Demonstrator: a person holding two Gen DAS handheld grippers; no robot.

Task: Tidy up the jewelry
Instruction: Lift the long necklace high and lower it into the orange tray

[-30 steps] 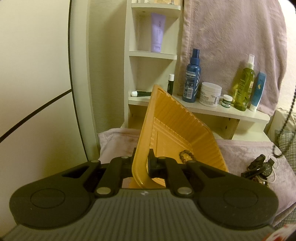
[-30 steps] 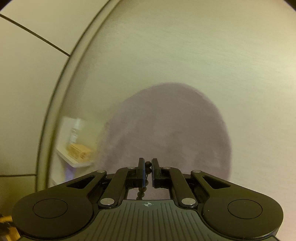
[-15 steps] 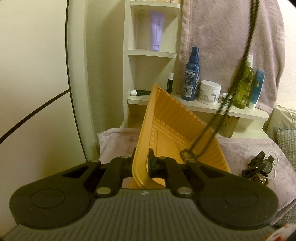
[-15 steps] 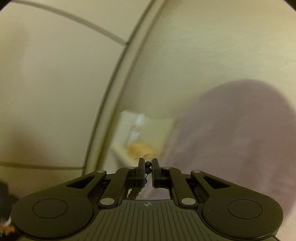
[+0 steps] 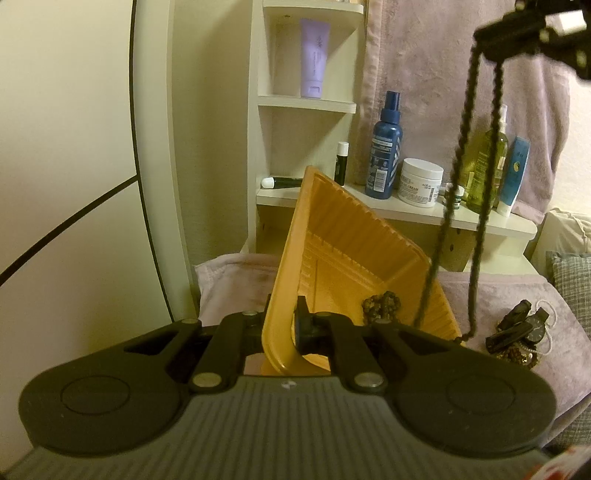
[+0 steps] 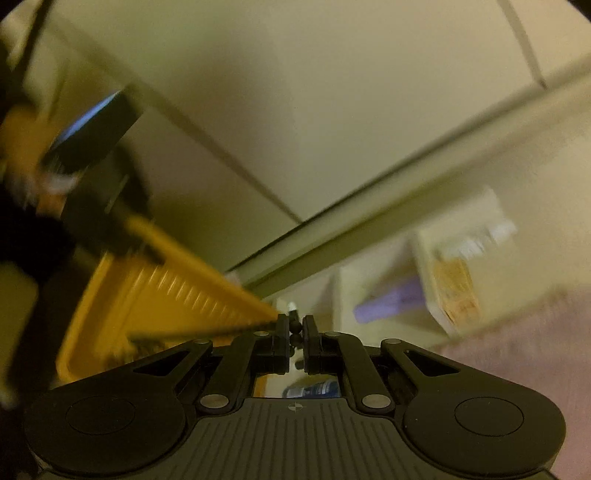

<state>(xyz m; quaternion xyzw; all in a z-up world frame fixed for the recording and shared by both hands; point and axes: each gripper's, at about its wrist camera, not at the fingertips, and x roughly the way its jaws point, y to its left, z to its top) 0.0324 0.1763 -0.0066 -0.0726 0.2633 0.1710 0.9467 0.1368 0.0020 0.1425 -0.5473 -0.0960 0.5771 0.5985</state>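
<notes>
My left gripper is shut on the near rim of a yellow ribbed tray and holds it tilted up. A brown bead bracelet lies inside the tray. My right gripper is shut on a dark bead necklace. In the left wrist view the necklace hangs in a long loop from the right gripper at top right, its low end beside the tray's right rim. The tray shows blurred at the left of the right wrist view.
A pile of dark jewelry and a watch lies on the pink towel at right. A white shelf behind holds bottles, a cream jar and tubes. A pale wall panel fills the left.
My right gripper has swung the necklace further right and turned down toward the tray; the loop now hangs over the tray's right rim. The left gripper and tray have not moved.
</notes>
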